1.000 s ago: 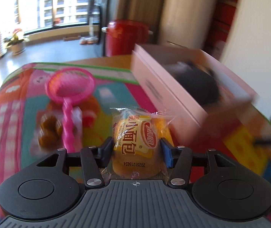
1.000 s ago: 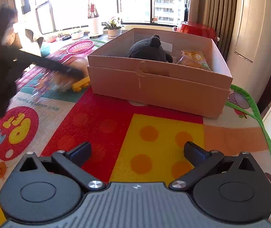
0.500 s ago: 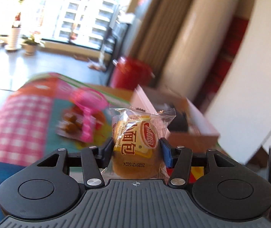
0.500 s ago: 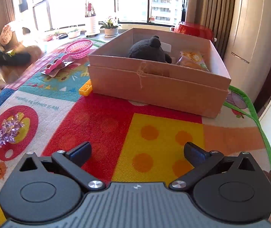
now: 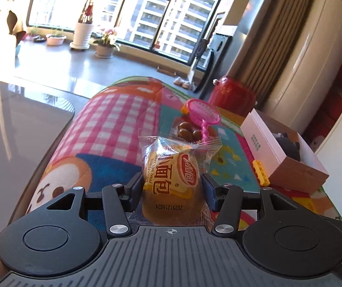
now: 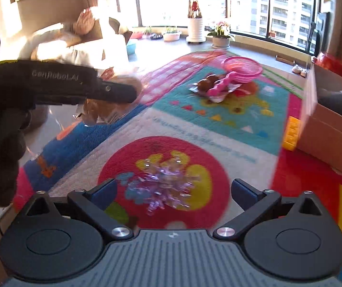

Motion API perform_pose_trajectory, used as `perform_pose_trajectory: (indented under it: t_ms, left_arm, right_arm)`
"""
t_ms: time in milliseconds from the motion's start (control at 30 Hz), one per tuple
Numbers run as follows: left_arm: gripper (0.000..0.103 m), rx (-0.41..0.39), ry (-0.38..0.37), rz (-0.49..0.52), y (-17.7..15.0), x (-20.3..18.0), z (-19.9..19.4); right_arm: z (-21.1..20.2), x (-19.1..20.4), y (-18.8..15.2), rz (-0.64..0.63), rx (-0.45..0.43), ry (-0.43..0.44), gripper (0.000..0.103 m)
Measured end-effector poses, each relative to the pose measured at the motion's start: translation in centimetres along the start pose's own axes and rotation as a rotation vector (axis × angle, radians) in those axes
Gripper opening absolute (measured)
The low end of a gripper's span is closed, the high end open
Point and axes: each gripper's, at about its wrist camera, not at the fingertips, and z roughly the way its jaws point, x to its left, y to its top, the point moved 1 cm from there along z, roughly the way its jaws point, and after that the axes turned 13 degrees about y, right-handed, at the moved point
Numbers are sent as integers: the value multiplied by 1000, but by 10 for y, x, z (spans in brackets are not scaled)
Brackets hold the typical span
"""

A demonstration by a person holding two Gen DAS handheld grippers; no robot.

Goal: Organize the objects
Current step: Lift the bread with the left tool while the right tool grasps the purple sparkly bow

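My left gripper (image 5: 172, 184) is shut on a wrapped yellow bread packet (image 5: 171, 179) and holds it above the left end of the colourful mat (image 5: 113, 122). It also shows in the right wrist view (image 6: 106, 91), with the packet (image 6: 101, 112) blurred under it. My right gripper (image 6: 173, 191) is open and empty, just above a purple shiny bow (image 6: 163, 184) on the mat's red circle. The cardboard box (image 5: 288, 160) with a dark plush toy (image 5: 288, 146) stands at the right; its side shows in the right wrist view (image 6: 331, 134).
A pink toy strainer (image 5: 203, 117) lies on a clear packet of brown snacks (image 5: 187, 129) mid-mat; both show in the right wrist view (image 6: 233, 74). A yellow brick (image 6: 292, 134) lies against the box. A glossy grey table (image 5: 15, 138) borders the mat at left. A red pot (image 5: 233, 95) stands behind.
My left gripper has swung away from the box to the mat's left end, still holding the bread. My right gripper has turned left from the box and come over the purple bow.
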Motion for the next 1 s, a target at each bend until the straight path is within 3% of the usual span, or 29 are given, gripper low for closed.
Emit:
perform_pose_trajectory:
  t_ms: [167, 333, 500, 633, 767, 1000]
  left_arm:
    - [57, 3, -15, -7, -9, 2, 3]
    - [57, -1, -11, 29, -21, -14, 13]
    - [57, -35, -12, 54, -27, -23, 21]
    - [57, -46, 3, 78, -29, -27, 24]
    - [57, -50, 5, 88, -30, -27, 23]
    - [57, -48, -4, 77, -30, -22, 24]
  right_arm:
    - [9, 4, 3, -11, 18, -36, 91]
    - [-7, -13, -5, -64, 20, -180, 91]
    - [-36, -56, -16, 56, 17, -281, 97]
    - [-42, -69, -19, 140, 6, -226, 97]
    - [-30, -52, -15, 106, -3, -145, 97]
    - [3, -37, 5, 68, -10, -120, 94]
